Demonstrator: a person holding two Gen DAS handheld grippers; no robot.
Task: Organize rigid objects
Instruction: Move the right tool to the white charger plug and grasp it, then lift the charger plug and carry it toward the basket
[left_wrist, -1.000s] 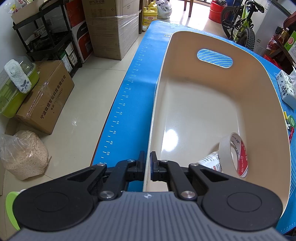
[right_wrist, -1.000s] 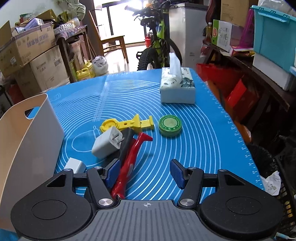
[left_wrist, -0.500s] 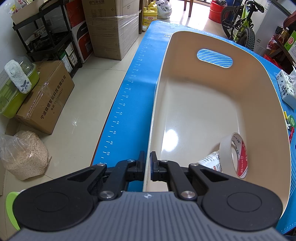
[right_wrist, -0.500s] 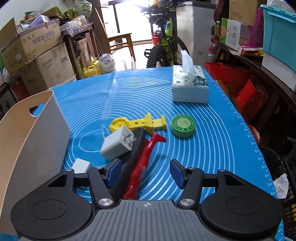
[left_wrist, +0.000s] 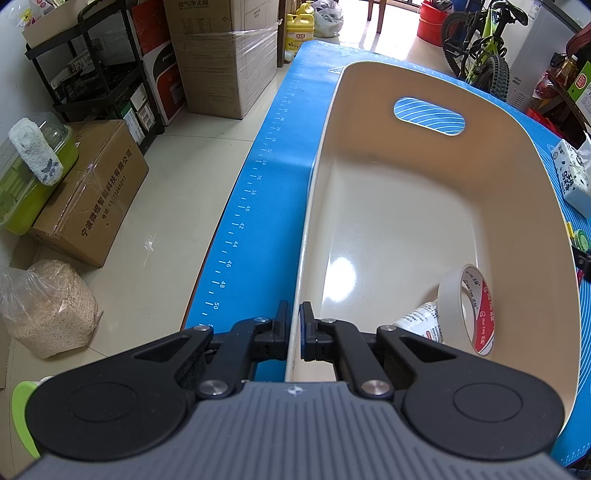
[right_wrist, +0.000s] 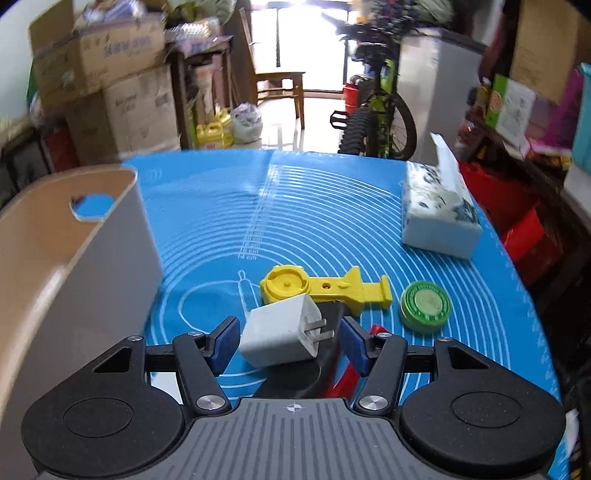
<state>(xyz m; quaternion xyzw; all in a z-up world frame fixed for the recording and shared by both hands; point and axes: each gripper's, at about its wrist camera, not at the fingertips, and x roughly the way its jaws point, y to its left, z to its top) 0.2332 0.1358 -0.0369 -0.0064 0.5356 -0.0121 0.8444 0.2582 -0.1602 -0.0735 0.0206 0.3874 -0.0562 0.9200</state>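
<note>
The blue mat (right_wrist: 229, 206) covers the table and carries every task item; its near edge is cut off behind both gripper bodies. The cream bin (left_wrist: 413, 206) stands on the mat's left part, and the left gripper (left_wrist: 294, 325) is clamped on the bin's near-left rim, one pad outside the wall and one inside. In the right wrist view only the bin's right wall and one handle cut-out show, and that side of the picture is smeared by motion blur. Inside the bin, at the near right corner, a roll of tape (left_wrist: 469, 306) stands on edge against the wall; a small white labelled container (left_wrist: 421, 317) lies behind it, mostly hidden, so its shape cannot be determined. The tissue box (right_wrist: 439, 214) sits at the mat's far right, well apart from the other items. The right gripper (right_wrist: 288, 341) has its jaws apart, with the white plug adapter (right_wrist: 280, 336) between the blue pads; neither pad presses on it. The adapter rests on a black object (right_wrist: 328, 354) that is largely covered by the gripper body. A red tool (right_wrist: 347, 373) beside it shows only as fragments. Just beyond lie the yellow plastic tool (right_wrist: 321, 288) and, to its right, the green round tin (right_wrist: 426, 306).
</note>
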